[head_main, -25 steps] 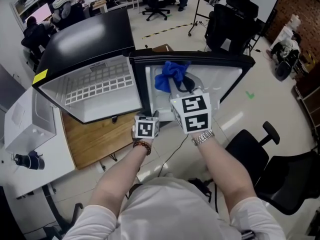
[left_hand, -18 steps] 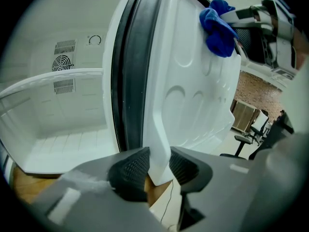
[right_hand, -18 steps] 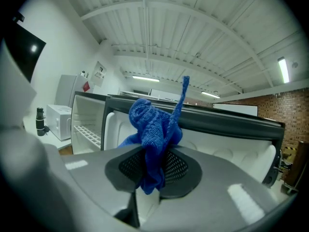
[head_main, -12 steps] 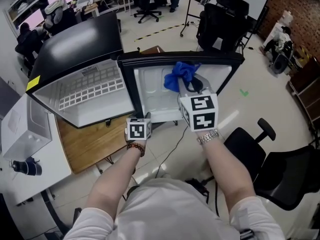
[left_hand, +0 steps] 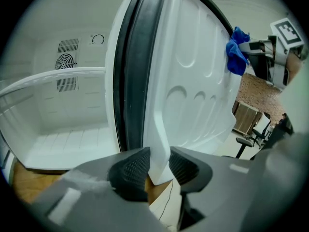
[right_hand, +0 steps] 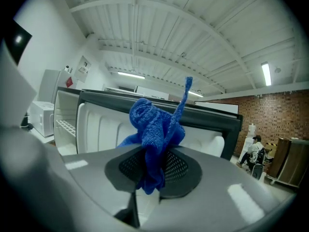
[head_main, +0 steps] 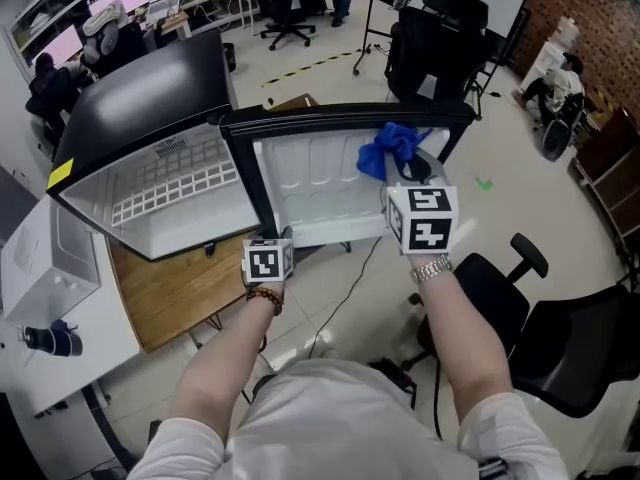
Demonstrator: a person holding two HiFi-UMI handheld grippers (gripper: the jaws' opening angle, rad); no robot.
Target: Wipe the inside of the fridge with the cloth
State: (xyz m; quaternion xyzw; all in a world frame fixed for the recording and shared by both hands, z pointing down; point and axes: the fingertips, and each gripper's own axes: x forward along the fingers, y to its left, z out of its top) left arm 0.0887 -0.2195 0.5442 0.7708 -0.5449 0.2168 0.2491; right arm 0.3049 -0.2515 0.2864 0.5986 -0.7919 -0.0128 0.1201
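Left gripper is clenched on the white plastic lip of the black fridge's open door, bracing it. Right gripper grasps the bunched blue knitted cloth near the door's inner panel. Best now: press firmly and overlap the strokes.

No text is legible; the fridge's yellow sticker is too small.

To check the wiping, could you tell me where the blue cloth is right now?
The blue cloth is clamped in the right gripper, at the right of the head view, by the far end of the open fridge door.
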